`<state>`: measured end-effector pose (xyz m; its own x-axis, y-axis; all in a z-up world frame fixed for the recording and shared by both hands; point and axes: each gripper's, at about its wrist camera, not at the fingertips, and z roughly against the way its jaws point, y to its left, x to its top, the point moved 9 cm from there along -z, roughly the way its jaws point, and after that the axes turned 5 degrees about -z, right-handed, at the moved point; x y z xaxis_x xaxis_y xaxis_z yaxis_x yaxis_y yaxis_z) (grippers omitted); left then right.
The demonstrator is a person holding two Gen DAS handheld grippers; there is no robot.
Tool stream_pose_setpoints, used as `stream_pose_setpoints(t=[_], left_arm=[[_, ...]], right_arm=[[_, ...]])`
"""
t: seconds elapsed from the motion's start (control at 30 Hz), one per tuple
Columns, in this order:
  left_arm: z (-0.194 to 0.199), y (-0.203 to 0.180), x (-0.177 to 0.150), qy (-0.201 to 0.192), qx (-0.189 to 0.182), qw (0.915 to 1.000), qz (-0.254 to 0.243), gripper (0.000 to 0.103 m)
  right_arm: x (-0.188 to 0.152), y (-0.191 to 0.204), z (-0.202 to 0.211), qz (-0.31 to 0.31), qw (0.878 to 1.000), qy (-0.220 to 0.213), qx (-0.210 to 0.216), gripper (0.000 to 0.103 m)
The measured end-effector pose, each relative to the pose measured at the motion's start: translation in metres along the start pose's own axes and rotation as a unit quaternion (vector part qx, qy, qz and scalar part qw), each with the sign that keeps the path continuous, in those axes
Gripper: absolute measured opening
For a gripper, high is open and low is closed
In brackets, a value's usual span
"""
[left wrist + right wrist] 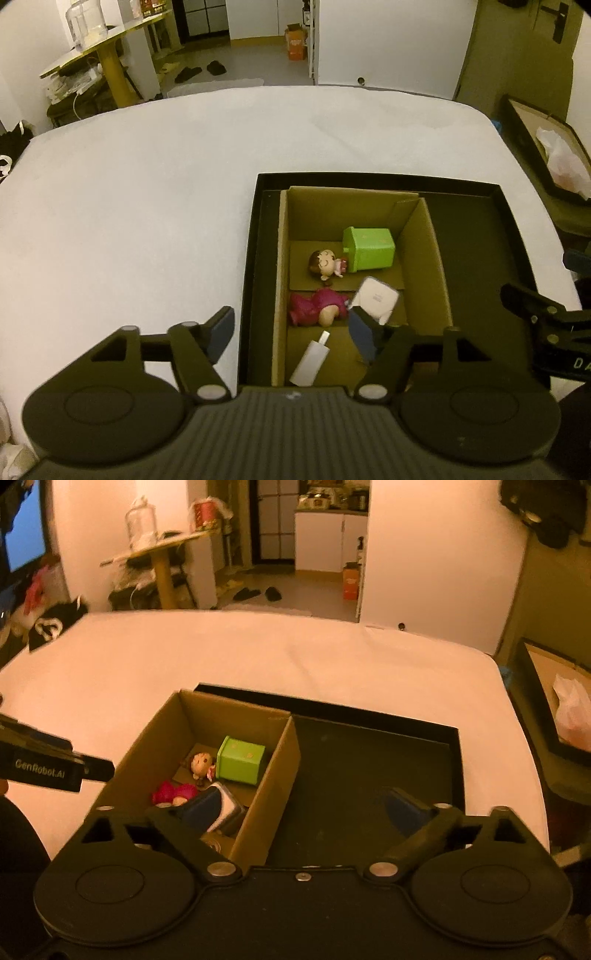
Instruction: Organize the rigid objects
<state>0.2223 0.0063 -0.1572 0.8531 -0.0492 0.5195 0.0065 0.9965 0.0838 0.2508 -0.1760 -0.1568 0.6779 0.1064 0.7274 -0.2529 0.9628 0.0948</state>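
Filling most of both views, a white table [129, 184] carries a black tray [480, 240] in the lower right of the left wrist view. Inside the tray's left part sits a brown cardboard box [424, 258], open at the top; the tray's right part is bare black floor.

In the box, a green cube [369, 247] lies toward the far end, tipped on its side. Just beside it, on its left, is a small doll head [323, 264] with brown hair. Nearer the camera lies a pink doll [314, 308], and to its right a white square gadget [376, 301] leans tilted. A slim white stick [310, 360] lies at the near end.

The left gripper [291, 332] hangs above the box's near left corner, jaws apart and holding nothing. The right gripper [303, 808] is spread wide and empty, one finger [201, 806] over the box, the other over the tray floor.
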Motion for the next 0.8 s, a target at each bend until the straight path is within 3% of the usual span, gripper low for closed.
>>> stream_pose_setpoints(t=[0.2, 0.6, 0.8], left_arm=[[0.025, -0.001, 0.001, -0.018, 0.005, 0.9997, 0.015, 0.069], [0.074, 0.001, -0.007, -0.075, -0.018, 0.9967, 0.025, 0.065], [0.088, 0.012, -0.017, -0.075, -0.027, 0.9956, 0.050, 0.069]], right_arm=[[0.003, -0.010, 0.016, -0.035, 0.999, -0.017, -0.009, 0.103], [-0.008, -0.017, 0.050, -0.079, 0.996, -0.044, -0.022, 0.103], [-0.013, -0.013, 0.070, -0.094, 0.994, -0.050, -0.020, 0.103]])
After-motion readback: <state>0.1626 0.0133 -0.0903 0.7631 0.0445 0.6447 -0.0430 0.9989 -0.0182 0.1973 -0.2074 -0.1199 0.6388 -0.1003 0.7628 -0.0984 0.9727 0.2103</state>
